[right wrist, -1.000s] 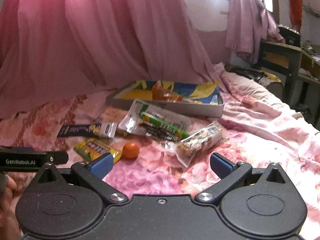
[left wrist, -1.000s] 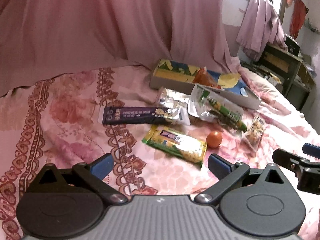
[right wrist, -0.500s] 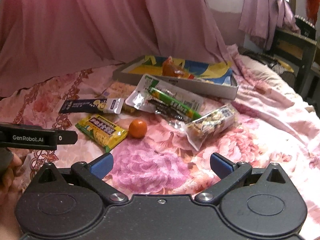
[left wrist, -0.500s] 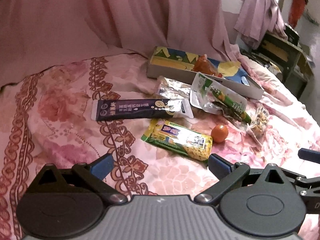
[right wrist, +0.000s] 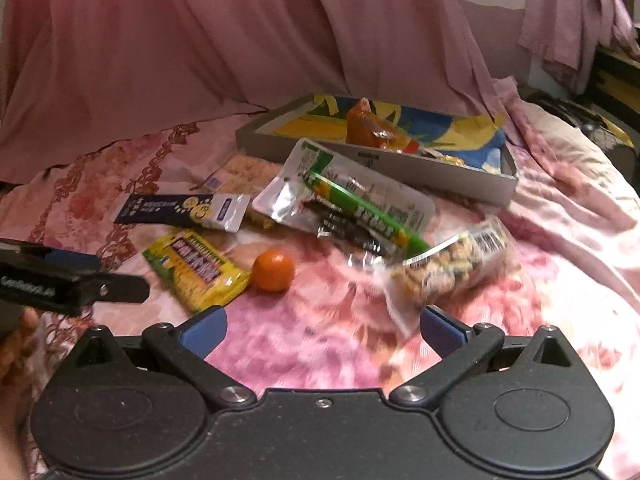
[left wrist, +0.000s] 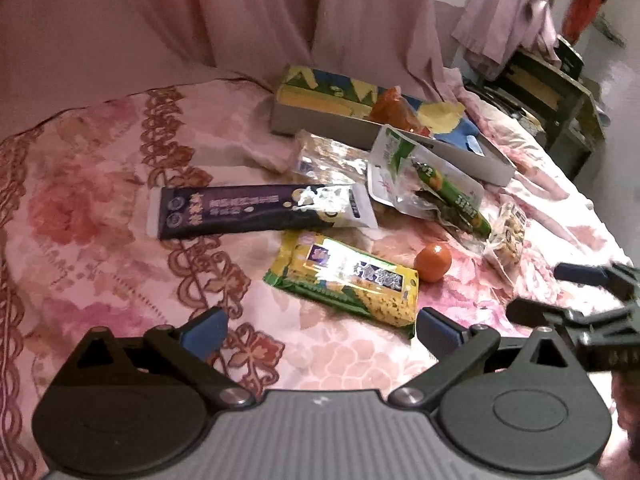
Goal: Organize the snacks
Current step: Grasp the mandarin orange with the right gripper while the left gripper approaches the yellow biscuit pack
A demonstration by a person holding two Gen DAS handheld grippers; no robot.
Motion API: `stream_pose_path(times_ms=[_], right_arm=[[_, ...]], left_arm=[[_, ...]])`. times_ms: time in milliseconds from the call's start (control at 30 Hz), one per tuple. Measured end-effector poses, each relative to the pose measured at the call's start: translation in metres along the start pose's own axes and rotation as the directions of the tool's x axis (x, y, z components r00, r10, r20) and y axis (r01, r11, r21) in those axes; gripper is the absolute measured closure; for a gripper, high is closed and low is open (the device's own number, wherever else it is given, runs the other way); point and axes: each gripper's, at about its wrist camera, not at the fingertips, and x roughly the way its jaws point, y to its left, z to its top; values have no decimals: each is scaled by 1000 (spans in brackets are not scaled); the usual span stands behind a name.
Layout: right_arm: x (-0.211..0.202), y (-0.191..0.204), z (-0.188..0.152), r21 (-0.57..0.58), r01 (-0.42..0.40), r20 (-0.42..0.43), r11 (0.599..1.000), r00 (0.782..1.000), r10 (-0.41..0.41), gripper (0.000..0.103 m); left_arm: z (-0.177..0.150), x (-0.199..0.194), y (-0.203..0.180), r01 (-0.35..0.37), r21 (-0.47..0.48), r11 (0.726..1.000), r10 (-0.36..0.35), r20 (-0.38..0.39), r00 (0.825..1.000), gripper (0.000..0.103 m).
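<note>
Snacks lie scattered on a pink floral bedspread. A yellow-green packet [left wrist: 344,278] lies just ahead of my open left gripper [left wrist: 320,330], beside a small orange [left wrist: 433,262]. Further back are a long dark purple packet [left wrist: 256,210], a clear green-striped pouch [left wrist: 432,186] and a nut bar [left wrist: 506,236]. A shallow grey box [left wrist: 324,126] with a colourful lining holds an orange packet [left wrist: 394,110]. My right gripper [right wrist: 322,330] is open and empty; the nut bar [right wrist: 448,270] lies just beyond its right finger, the orange [right wrist: 273,270] ahead left.
A pink curtain [right wrist: 200,40] hangs behind the bed. A dark wooden desk [left wrist: 548,92] with draped clothes stands at the far right. A silvery cracker packet [left wrist: 328,156] lies near the box. The other gripper's fingers [right wrist: 72,280] show at the left edge of the right wrist view.
Both grippers have moved forward and down toward the snacks, which now look larger and nearer. The snacks themselves have not shifted. Both stay open.
</note>
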Motion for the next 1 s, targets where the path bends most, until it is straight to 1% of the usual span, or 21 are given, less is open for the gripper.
stream_pose_path(times_ms=[133,200,300,400,467,533,600,767,800,833,867,900,933,1000], right_arm=[[18,-10,7,31,-54,11,998,999,53,2],[26,-11,9,47,-80,13,996,997,80,5],[37,-8,10,40,-99,14,994,995,98,10],[47,-2,11,23,-115,8,993,993,115,18],[51,1,12,11,-123,11,992,992,123,21],[54,3,13,1,-126,20,992,992,126,23],[57,4,14,1,-132,20,991,991,132,28],[69,5,14,11,-149,-10,989,989,149,49],[71,5,15,18,-155,-15,988,988,155,50],[72,5,15,26,-163,-16,986,986,163,53],[72,4,15,37,-172,-19,984,985,173,59],[72,3,16,47,-181,-22,982,983,182,63],[72,3,16,55,-186,-26,981,982,188,67],[71,3,17,60,-181,-33,982,983,183,67]], left_arm=[[5,5,-1,23,75,997,-23,-1,1000,1],[7,7,-1,38,113,993,-37,-6,999,1],[13,9,1,50,175,983,-48,-14,999,1],[23,12,1,73,254,964,-68,-30,997,1],[29,15,-1,98,326,940,-81,-65,995,1],[33,19,-5,131,406,904,-99,-100,990,1],[35,22,-9,161,479,863,-114,-126,985,1],[38,33,-25,183,640,746,-99,-165,981,1],[38,35,-29,189,664,723,-99,-171,980,1],[38,38,-33,197,686,701,-100,-178,979,1],[39,41,-37,204,706,678,-101,-186,977,1],[39,43,-39,212,725,655,-100,-196,976,1],[39,45,-42,222,743,631,-98,-208,973,1],[39,49,-49,242,791,562,-87,-234,968,1]])
